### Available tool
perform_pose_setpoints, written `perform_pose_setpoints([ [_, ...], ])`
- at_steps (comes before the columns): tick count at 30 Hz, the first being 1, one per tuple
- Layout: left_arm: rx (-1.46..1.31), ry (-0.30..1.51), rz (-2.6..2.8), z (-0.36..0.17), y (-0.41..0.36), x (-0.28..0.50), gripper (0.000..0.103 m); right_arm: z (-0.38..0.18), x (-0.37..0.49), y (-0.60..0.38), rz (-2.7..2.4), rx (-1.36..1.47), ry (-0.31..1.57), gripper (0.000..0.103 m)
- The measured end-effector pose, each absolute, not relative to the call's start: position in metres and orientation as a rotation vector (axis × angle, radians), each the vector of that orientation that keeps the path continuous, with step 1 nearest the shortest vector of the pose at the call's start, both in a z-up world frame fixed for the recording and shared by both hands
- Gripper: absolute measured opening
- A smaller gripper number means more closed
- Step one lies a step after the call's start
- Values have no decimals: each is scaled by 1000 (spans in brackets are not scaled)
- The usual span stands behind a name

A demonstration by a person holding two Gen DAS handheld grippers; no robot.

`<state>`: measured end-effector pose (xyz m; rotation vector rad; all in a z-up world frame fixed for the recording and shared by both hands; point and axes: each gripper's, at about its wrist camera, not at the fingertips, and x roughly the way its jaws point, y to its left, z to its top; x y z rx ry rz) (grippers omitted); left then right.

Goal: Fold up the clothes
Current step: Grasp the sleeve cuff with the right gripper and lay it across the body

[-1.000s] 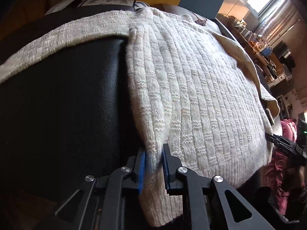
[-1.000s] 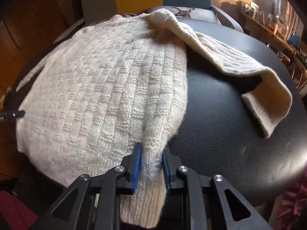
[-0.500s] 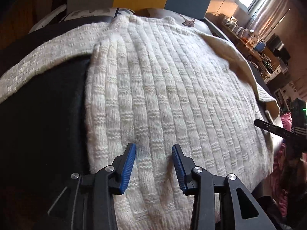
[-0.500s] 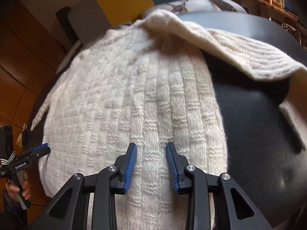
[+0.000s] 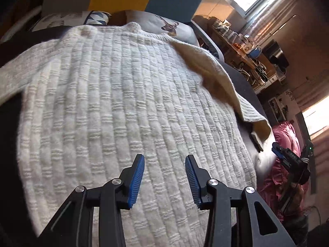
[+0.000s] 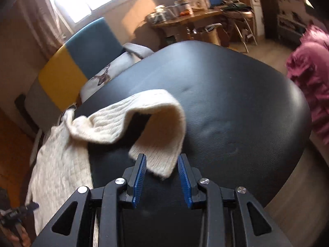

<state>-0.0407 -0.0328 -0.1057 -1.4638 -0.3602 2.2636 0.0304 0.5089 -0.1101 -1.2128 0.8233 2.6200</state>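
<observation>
Cream knit fills most of what I see from my left gripper (image 5: 164,180): the sweater (image 5: 127,107) lies spread flat on a black padded table (image 6: 226,103), its body reaching from right under my fingers out toward the far edge. The wool is thick and ribbed, with long raised columns crossed by short bars, and it looks fairly smooth across the middle. My left jaws stand wide apart above the near hem, with the blue pads (image 5: 135,182) holding nothing; I cannot tell if they touch the fabric. Ahead and to the right of them one sleeve (image 5: 232,94) lies folded across the edge of the body, its plainer inner side turned up. From my right gripper (image 6: 161,177) the same sleeve (image 6: 156,119) arches off the table in a loose loop, and its ribbed cuff (image 6: 158,162) hangs just ahead of my fingertips, in line with the gap between them. Those jaws are parted as well, grasping nothing, and I cannot be sure whether the cuff reaches in between the pads. Left of the right gripper the sweater's body drapes toward the near table edge, while bare black surface stretches ahead and to the right. Beyond the far side sits a chair (image 6: 90,47) in teal and yellow with a deer-print cushion (image 5: 170,27).
</observation>
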Motion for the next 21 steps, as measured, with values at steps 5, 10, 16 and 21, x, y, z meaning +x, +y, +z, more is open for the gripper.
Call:
perform_pose_setpoints([
  [5, -1505, -285, 2209, -118, -5, -40, 42, -132, 9, 529, 2576, -1216, 963, 32],
  [10, -1526, -265, 2198, -130, 0, -39, 42, -146, -2, 524, 2583, -1204, 1016, 33],
  [16, -1524, -321, 2179, -132, -1, -42, 47, -147, -7, 526, 2598, -1291, 996, 29],
  [21, -1507, -314, 2176, -132, -2, -39, 49, -131, -13, 503, 2607, -1336, 703, 6],
])
